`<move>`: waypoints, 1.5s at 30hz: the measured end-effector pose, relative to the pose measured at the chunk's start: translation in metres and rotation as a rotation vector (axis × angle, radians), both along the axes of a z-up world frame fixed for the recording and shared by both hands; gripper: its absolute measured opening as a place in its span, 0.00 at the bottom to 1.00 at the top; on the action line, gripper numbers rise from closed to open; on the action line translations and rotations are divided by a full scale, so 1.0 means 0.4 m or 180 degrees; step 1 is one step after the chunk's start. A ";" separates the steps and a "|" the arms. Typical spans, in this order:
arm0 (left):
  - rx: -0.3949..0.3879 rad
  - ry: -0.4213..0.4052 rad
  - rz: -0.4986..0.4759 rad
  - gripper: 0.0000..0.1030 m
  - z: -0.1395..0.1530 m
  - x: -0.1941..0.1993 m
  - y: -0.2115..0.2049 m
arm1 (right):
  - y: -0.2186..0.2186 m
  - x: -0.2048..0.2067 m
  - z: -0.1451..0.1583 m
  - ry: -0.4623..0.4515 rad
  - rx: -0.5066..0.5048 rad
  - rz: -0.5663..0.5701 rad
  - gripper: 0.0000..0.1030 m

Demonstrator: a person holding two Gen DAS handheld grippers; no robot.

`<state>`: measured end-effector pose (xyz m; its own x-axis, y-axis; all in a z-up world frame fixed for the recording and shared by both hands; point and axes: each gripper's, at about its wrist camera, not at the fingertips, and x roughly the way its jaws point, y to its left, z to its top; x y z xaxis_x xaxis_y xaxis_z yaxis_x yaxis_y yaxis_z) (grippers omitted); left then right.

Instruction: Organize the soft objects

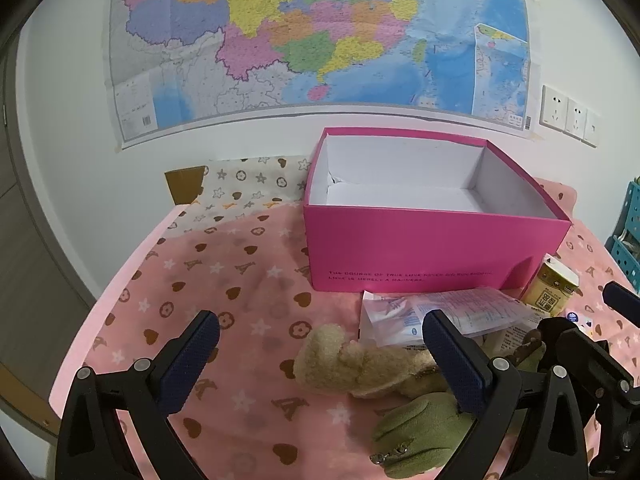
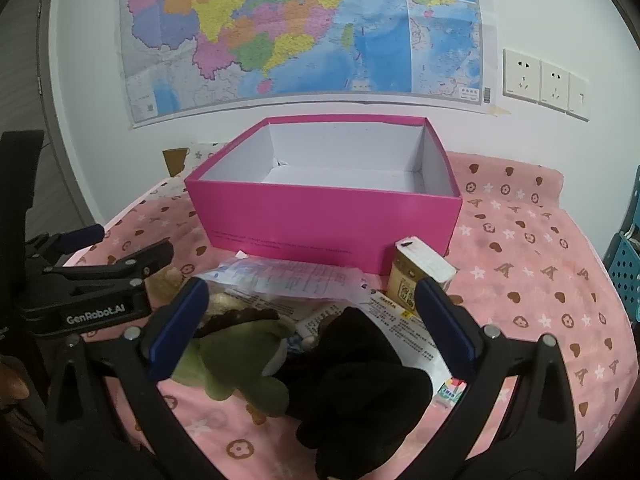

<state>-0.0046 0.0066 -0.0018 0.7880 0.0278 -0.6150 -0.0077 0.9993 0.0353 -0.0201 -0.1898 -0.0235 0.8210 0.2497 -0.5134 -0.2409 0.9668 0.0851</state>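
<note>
Left tongs (image 1: 320, 354) gaping wide, gripping nothing, hanging over the tan plush (image 1: 360, 364) and green plush (image 1: 420, 436) lying on the pink cloth (image 1: 224, 276). Right tongs (image 2: 312, 312) also spread wide, hovering above the black plush (image 2: 360, 380) beside the green one. Pink box (image 2: 328, 220) sitting empty just behind the pile, paper packets (image 2: 288, 276) and a small carton (image 2: 420, 276) lying at its front

A tan plush bear (image 1: 352, 364) lies on its side on the pink patterned cloth, head toward the left. Just beside it, nearer the edge, lies a green plush dinosaur (image 2: 240, 364) with a dark brown ridge along its back. A black soft toy (image 2: 360, 392) rests against the dinosaur's right. Behind them stands an open pink box (image 2: 328, 220), white inside and empty.
</note>
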 end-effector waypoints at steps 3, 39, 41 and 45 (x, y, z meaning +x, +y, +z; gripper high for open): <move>0.0006 -0.0010 0.0007 1.00 0.002 -0.001 0.000 | 0.000 -0.002 0.000 -0.0022 0.0015 0.0000 1.00; 0.0033 -0.0021 -0.0020 1.00 -0.010 -0.019 0.000 | 0.018 -0.015 0.002 -0.0008 0.0042 0.0258 1.00; 0.0022 -0.0012 -0.0042 1.00 -0.011 -0.022 0.003 | 0.023 -0.014 -0.001 0.0012 0.0050 0.0302 1.00; 0.0015 -0.0029 -0.0081 1.00 -0.008 -0.030 0.016 | 0.037 -0.014 -0.003 0.0041 0.0053 0.0445 0.95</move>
